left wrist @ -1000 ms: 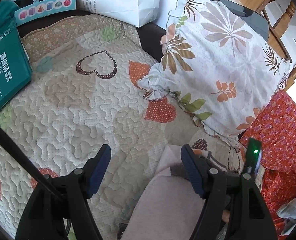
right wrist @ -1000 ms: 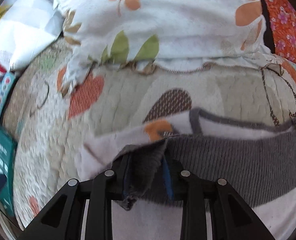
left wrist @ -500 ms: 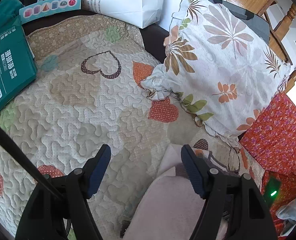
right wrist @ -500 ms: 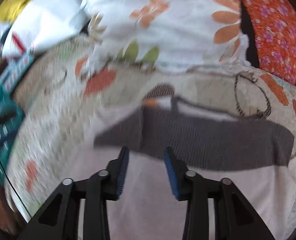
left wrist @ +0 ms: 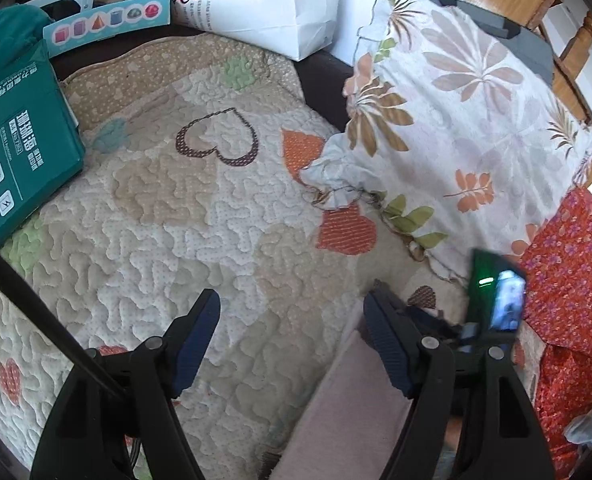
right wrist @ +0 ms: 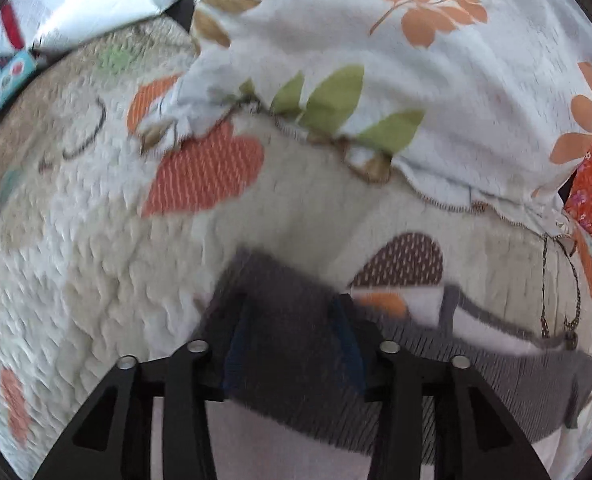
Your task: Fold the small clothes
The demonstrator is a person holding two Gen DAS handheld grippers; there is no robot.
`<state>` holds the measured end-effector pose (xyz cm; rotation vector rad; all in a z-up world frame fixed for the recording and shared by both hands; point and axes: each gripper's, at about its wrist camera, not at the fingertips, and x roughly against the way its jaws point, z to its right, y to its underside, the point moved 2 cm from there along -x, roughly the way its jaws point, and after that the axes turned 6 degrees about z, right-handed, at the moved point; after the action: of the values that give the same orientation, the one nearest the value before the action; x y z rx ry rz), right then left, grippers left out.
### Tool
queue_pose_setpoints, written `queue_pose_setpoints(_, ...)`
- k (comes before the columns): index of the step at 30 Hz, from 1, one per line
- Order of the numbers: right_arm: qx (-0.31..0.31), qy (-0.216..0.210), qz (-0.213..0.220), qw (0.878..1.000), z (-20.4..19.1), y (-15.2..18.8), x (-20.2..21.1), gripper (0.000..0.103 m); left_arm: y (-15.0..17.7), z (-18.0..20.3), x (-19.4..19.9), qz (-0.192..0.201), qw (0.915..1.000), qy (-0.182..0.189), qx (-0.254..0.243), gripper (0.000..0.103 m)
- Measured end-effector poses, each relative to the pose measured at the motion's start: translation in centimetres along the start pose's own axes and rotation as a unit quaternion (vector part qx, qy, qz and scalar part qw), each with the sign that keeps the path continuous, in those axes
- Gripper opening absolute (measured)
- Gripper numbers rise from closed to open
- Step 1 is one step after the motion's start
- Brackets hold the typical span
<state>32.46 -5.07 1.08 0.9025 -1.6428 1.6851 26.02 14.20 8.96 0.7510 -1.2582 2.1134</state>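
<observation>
Right-wrist view shows my right gripper (right wrist: 291, 344) low over the grey ribbed waistband (right wrist: 476, 392) of a small pale pink garment (right wrist: 279, 456) lying on the heart-patterned quilt (right wrist: 95, 248), just near of the leaf-print pillow (right wrist: 416, 80). Its jaws have just been opening; the waistband's left end sits between them, but the blur keeps me from saying whether the pads touch it, so I treat the cloth as loose. My left gripper (left wrist: 291, 340) hangs with jaws wide apart over bare quilt, nothing between them, its right finger just above the garment's left edge. I judge the main risk to be that turned-over waistband corner: let go like this, it may spring back or bunch, leaving a crooked fold. If I close again from this blurred, moving pose, I could pinch the quilt along with the knit and drag both. The pillow's frilled edge lies close to the far side, so a far-reaching sweep could snag it. A green box (left wrist: 11, 160) sits far left, well apart.
</observation>
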Motion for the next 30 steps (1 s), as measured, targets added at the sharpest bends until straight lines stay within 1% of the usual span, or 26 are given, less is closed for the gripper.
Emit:
queue_pose_setpoints(2, -0.028, -0.012, 0.006, 1.000, 1.4, 0.2, 1.1, 0.054, 0.2, 0.0, -0.2, -0.004, 1.0000, -0.002, -0.004, 0.073)
queue_pose_setpoints(4, -0.045, -0.016, 0.005, 0.999, 3.1, 1.2, 2.4, 0.055, 0.5, 0.4, -0.2, -0.007, 0.9998, -0.004, -0.017, 0.073)
queue_pose_setpoints(8, -0.067, -0.013, -0.001, 0.998, 7.7, 5.5, 7.0, 0.055, 1.8, 1.3, 0.0, -0.013, 0.9991, 0.000, -0.041, 0.073)
queue_pose_setpoints(11, -0.076, -0.002, 0.004, 0.997, 11.9, 9.5, 10.9, 0.056, 3.7, 2.4, -0.1, -0.025, 0.9971, 0.001, -0.072, 0.073)
queue_pose_setpoints(12, -0.082, 0.003, 0.004, 0.997, 13.1, 10.8, 12.0, 0.056, 4.9, 3.0, -0.3, -0.034, 0.9951, -0.001, -0.093, 0.073)
queue_pose_setpoints(15, -0.121, 0.008, 0.001, 0.993, 17.6, 15.5, 14.8, 0.056, 7.8, 4.1, -1.1, -0.063, 0.9893, -0.002, -0.132, 0.073)
queue_pose_setpoints(16, -0.136, 0.013, 0.001, 0.991, 19.1, 17.3, 15.5, 0.056, 9.4, 4.5, -1.8, -0.084, 0.9861, 0.000, -0.143, 0.073)
queue_pose_setpoints(18, -0.167, 0.027, -0.005, 0.986, 21.9, 20.7, 16.2, 0.056, 11.4, 4.6, -2.8, -0.113, 0.9816, 0.000, -0.154, 0.073)
queue_pose_setpoints(19, -0.181, 0.031, -0.007, 0.983, 23.1, 22.0, 16.6, 0.056, 13.0, 4.6, -3.8, -0.135, 0.9771, -0.007, -0.164, 0.073)
queue_pose_setpoints(20, -0.202, 0.030, -0.003, 0.979, 24.7, 23.7, 17.2, 0.056, 14.0, 4.5, -4.3, -0.146, 0.9740, -0.018, -0.172, 0.073)
queue_pose_setpoints(21, -0.219, 0.027, 0.004, 0.975, 25.7, 24.8, 17.7, 0.056, 14.5, 4.5, -4.5, -0.147, 0.9728, -0.025, -0.177, 0.073)
queue_pose_setpoints(23, -0.252, 0.027, 0.025, 0.967, 27.8, 27.1, 19.0, 0.056, 15.1, 4.6, -3.9, -0.120, 0.9735, -0.032, -0.192, 0.073)
queue_pose_setpoints(24, -0.262, 0.028, 0.035, 0.964, 28.5, 28.0, 19.5, 0.056, 15.3, 4.8, -3.1, -0.109, 0.9722, -0.042, -0.203, 0.073)
queue_pose_setpoints(25, -0.273, 0.030, 0.046, 0.960, 29.1, 28.7, 20.0, 0.056, 15.5, 4.9, -2.6, -0.102, 0.9722, -0.043, -0.206, 0.073)
queue_pose_setpoints(28, -0.302, 0.030, 0.086, 0.949, 30.8, 31.2, 21.2, 0.056, 15.9, 5.0, 0.1, -0.061, 0.9758, -0.037, -0.207, 0.073)
queue_pose_setpoints(30, -0.311, 0.034, 0.103, 0.944, 31.2, 32.3, 21.4, 0.056, 16.5, 4.7, 1.4, -0.041, 0.9777, -0.035, -0.203, 0.073)
